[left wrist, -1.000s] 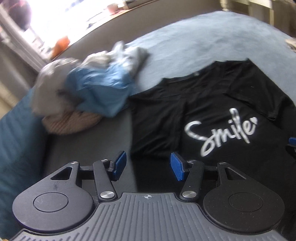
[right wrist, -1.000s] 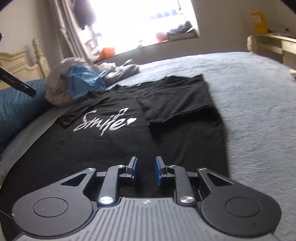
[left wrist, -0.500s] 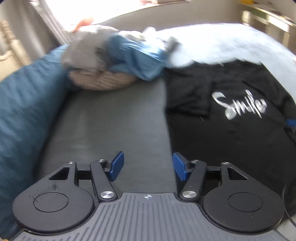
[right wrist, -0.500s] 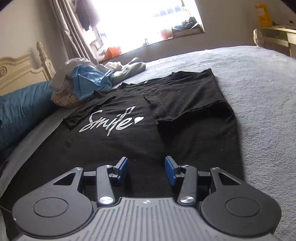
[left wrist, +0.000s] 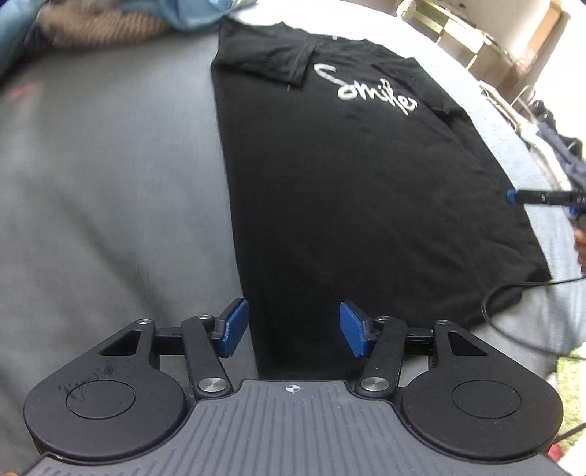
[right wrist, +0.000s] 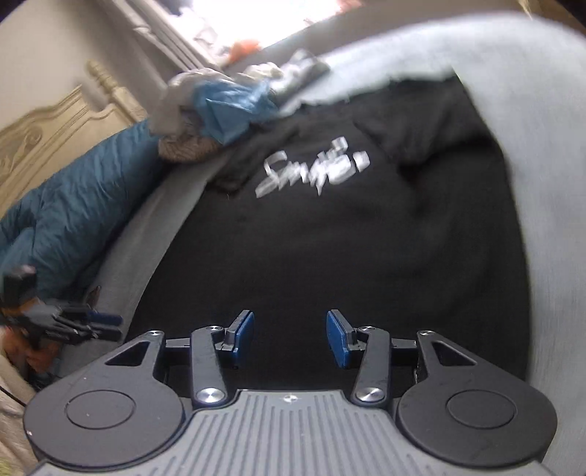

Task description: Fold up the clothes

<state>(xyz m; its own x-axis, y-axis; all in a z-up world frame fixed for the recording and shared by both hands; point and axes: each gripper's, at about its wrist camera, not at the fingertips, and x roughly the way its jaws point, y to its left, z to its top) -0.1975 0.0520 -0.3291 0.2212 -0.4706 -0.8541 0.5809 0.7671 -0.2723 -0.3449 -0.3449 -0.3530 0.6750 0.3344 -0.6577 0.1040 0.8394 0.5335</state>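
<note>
Left wrist view: the left gripper [left wrist: 289, 327] hangs low over the near hem of a black T-shirt [left wrist: 351, 190] spread flat on a grey bedcover [left wrist: 110, 205]. Its 2 blue pads are spread wide with nothing between them; the left pad sits over the shirt's left edge, the right pad over black cloth. Whether the pads touch the fabric cannot be told. White script on the chest is partly covered by a folded-in sleeve, so only part of the word reads. At the top left a pile of clothes [left wrist: 110, 18] is cut off by the frame edge. At the right edge the right gripper [left wrist: 542, 197] enters side-on, mostly out of frame, with a sliver of a hand below it. A thin black cable [left wrist: 512, 287] crosses the shirt's near right corner.

Right wrist view: this picture is blurred by motion. The right gripper [right wrist: 289, 338] is also splayed apart and empty, above the T-shirt [right wrist: 348, 249] near its hem. The white script smears and is unreadable. Beyond lie the pile of clothes [right wrist: 219, 106], a teal pillow [right wrist: 69, 212] and a cream headboard [right wrist: 47, 135]. The left gripper [right wrist: 106, 324] shows at the left edge, small and blurred.
</note>
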